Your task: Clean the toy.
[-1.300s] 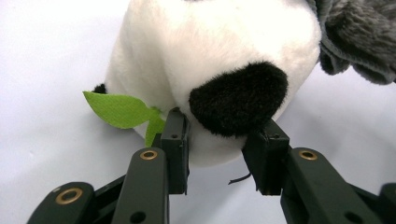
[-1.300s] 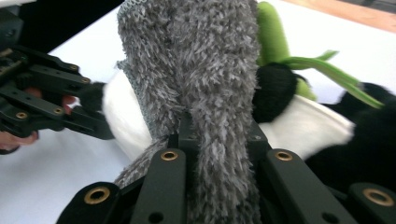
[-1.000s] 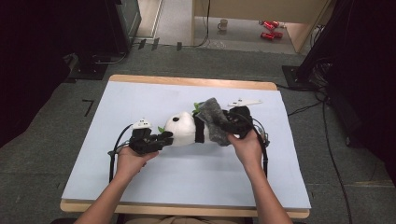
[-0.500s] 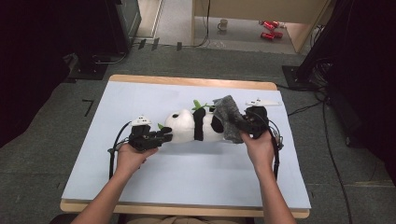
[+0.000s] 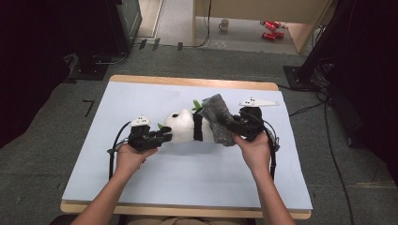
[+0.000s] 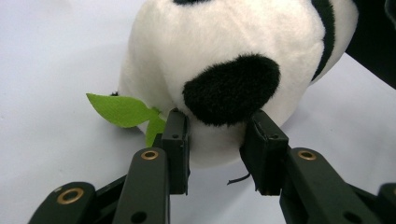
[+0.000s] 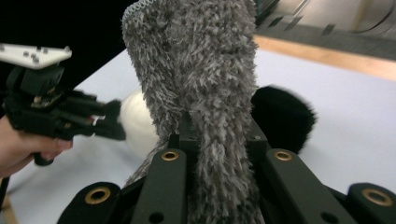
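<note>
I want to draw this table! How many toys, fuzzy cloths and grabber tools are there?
Panda toy: 1
Fuzzy grey cloth: 1
Grabber tools: 2, the left gripper and the right gripper
Total: 4

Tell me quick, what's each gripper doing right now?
Left gripper: shut on the plush black-and-white panda toy.
Right gripper: shut on the fuzzy grey cloth.

no readable text, labels, brands or numbers on anything in view
</note>
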Motion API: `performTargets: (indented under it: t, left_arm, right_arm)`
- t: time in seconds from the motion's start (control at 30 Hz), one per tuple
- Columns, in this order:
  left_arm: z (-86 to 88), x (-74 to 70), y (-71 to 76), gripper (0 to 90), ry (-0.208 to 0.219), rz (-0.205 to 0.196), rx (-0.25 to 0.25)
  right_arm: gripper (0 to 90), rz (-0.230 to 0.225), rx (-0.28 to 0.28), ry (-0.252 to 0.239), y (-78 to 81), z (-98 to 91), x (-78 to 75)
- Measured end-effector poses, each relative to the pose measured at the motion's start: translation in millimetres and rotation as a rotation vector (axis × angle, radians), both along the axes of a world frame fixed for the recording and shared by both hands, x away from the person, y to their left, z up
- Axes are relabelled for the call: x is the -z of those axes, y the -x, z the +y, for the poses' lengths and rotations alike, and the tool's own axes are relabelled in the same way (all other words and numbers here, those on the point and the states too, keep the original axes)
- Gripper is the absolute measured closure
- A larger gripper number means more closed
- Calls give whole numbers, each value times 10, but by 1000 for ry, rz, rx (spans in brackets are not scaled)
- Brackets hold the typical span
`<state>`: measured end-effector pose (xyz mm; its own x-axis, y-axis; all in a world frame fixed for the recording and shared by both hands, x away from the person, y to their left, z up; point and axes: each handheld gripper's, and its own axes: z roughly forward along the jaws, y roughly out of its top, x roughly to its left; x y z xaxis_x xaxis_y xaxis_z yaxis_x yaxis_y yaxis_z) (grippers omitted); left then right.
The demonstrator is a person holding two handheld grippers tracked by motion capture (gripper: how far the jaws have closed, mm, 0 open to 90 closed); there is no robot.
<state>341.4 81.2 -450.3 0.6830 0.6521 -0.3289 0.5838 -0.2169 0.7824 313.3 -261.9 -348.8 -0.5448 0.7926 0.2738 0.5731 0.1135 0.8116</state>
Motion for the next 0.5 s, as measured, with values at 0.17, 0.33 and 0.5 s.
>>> performTargets:
  t: [0.17, 0.33, 0.5]
  left_arm:
    - [10, -3, 6, 631, -1, -15, 7]
    - [7, -19, 27, 546, -17, -67, 22]
    - [44, -38, 36, 454, -16, -81, 55]
  right_arm:
    - [771, 82, -38, 31, -47, 66, 210]
    - [768, 104, -25, 23, -112, 28, 370]
    - [766, 88, -17, 26, -146, 15, 390]
